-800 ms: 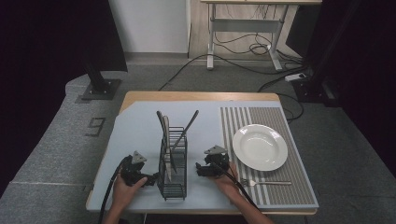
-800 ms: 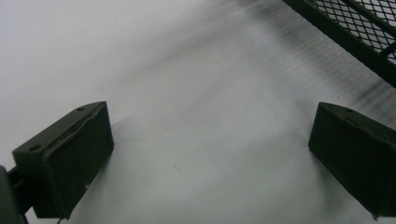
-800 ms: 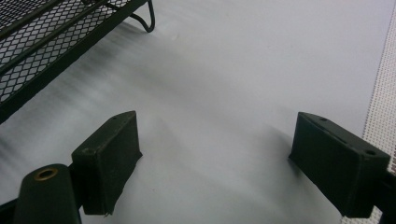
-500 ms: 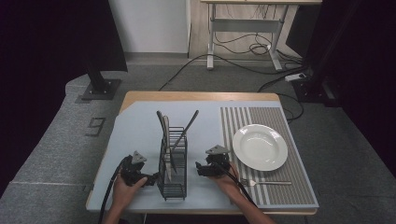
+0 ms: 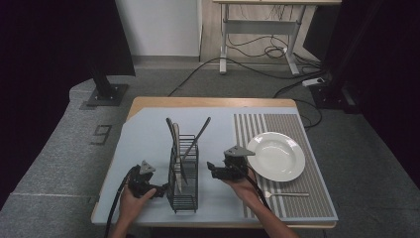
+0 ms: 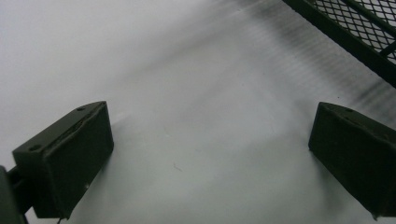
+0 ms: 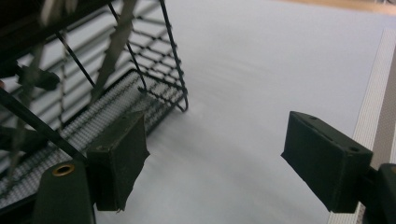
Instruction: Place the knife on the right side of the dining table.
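1. My left gripper (image 5: 159, 189) sits low on the pale blue mat (image 5: 143, 144), at the near left, released: in the left gripper view both black pads (image 6: 70, 154) stand wide apart with bare mat between them.
2. Just to its right stands the black wire cutlery rack (image 5: 183, 184), upright near the middle of the mat; its mesh corner cuts across the top right of the left gripper view, close but not touching my pads.
3. Inside the rack, a few utensils (image 5: 174, 148) lean against the wires, handles fanning up and out.
4. On the rack's other side comes my right gripper (image 5: 212, 169), also released, jaws spread and pointing at the rack. Its view shows the rack's base close by the left-hand pad; I can't tell if they touch.
5. Further right, a white plate (image 5: 276, 156) rests on the striped placemat (image 5: 297, 124).
6. A spoon (image 5: 286, 194) lies on the placemat, just in front of the plate.
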A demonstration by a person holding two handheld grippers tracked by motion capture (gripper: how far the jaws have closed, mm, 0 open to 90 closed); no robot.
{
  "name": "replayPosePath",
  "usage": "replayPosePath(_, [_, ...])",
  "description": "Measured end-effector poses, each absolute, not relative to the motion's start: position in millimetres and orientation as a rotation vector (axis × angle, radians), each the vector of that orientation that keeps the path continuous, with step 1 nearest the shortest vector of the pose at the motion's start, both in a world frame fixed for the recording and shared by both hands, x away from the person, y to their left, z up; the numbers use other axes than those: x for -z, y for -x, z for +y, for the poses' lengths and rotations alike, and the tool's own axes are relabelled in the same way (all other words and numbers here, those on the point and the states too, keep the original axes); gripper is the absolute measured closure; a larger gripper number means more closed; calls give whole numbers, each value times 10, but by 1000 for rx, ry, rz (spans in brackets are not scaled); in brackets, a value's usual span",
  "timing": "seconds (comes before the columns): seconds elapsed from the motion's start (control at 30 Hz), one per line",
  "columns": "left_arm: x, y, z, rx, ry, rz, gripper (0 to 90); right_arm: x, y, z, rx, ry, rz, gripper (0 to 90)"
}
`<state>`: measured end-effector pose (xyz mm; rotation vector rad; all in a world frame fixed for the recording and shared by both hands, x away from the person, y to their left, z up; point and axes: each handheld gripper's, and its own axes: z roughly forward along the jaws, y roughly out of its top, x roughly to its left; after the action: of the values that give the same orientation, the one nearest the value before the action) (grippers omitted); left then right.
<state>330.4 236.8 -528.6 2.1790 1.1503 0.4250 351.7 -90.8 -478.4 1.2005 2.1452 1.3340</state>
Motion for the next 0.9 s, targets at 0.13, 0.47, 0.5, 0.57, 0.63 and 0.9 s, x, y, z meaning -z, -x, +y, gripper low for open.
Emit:
replayPosePath(0.13, [5287,-3304,2369,-425,-2179,1150,0,4718,-3547,-917,-1376,-1206,2137,228])
replayPosePath(0.47, [5287,-3303,2368,-427,-2178,1151,0,4462,-3678,-893,-1451,-1190,2082,274])
replayPosePath(0.5, [5287,-3303,2368,-427,-2178,1151,0,4441,-3693,-889,-1454,-1190,2082,277])
replayPosePath(0.57, [5287,-3303,2368,-427,-2178,1151,0,4426,-3707,-883,-1459,-1187,2080,283])
replayPosePath(0.63, [5286,-3303,2368,-426,-2178,1150,0,4404,-3731,-868,-1465,-1184,2079,286])
replayPosePath(0.9, [5286,-3303,2369,-426,-2179,1150,0,4334,-3795,-777,-1469,-1159,2082,296])
